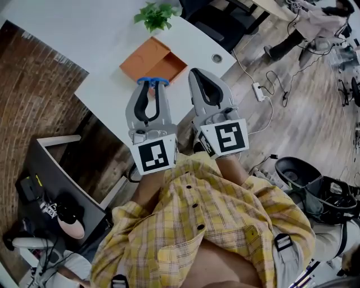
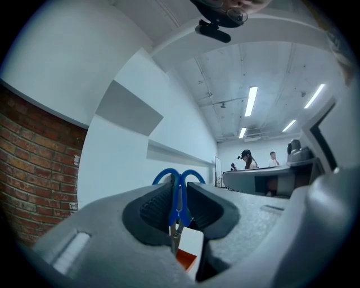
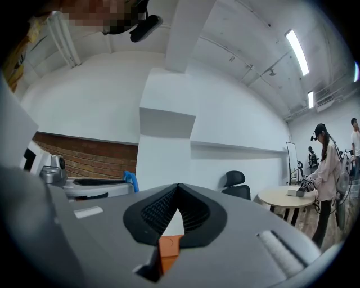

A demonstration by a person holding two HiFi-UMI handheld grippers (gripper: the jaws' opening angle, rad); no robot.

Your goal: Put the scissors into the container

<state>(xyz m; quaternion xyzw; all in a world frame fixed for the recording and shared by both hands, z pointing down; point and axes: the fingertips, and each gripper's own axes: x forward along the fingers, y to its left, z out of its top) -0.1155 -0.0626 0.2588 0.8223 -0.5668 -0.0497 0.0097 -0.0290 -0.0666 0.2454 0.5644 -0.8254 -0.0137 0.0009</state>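
Observation:
My left gripper (image 1: 153, 84) is shut on the blue-handled scissors (image 1: 152, 81), whose handle loops stick out past the jaw tips. In the left gripper view the scissors (image 2: 178, 191) stand upright between the jaws, with the metal blades pointing back toward the camera. The orange container (image 1: 153, 61) lies open on the white table (image 1: 107, 90), just beyond the left gripper's tips. My right gripper (image 1: 198, 73) is held beside the left one, shut and empty; in its own view the jaws (image 3: 178, 188) meet at the tips, with a slice of the orange container (image 3: 168, 247) below.
A small green plant (image 1: 154, 15) stands at the table's far edge, behind the container. A round cable hole (image 1: 217, 58) sits at the table's right corner. Office chairs, cables and a power strip (image 1: 259, 91) are on the wooden floor to the right. Dark shelving (image 1: 62, 185) is lower left.

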